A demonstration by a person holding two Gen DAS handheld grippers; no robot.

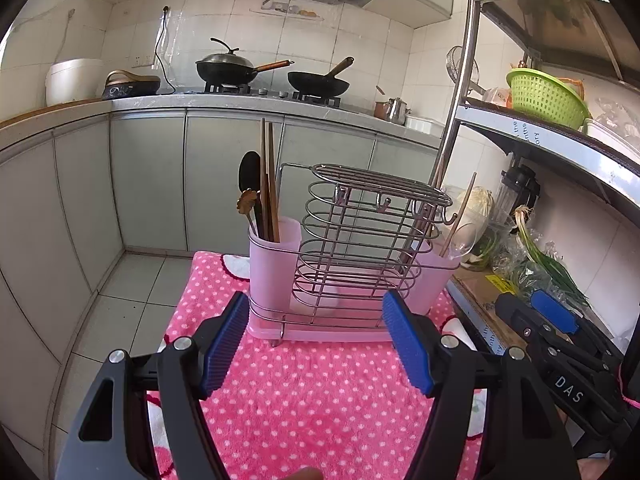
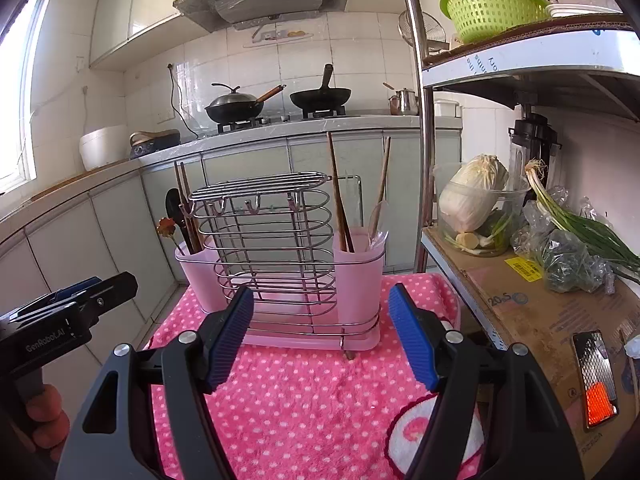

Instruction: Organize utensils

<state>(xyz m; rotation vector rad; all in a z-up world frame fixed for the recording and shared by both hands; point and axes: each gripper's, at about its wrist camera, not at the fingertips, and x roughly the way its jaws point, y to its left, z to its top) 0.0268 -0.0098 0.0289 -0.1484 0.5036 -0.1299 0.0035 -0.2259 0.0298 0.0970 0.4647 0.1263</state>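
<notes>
Right wrist view: we've got both grippers, right gripper (image 2: 320,340) and left gripper (image 1: 316,344), wide open and empty before the utensil rack (image 2: 280,256).

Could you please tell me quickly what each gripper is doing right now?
Left gripper: jaws open, holding nothing.
Right gripper: jaws open, holding nothing.

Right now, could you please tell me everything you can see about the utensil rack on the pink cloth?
The utensil rack is a shiny wire frame of stacked loops with a flat grille top and small hooks under it. It stands upright on a pale pink tray on the dotted pink cloth. A translucent pink cup sits at each end, holding chopsticks and spoons. Both grippers are short of it, open and empty.
</notes>
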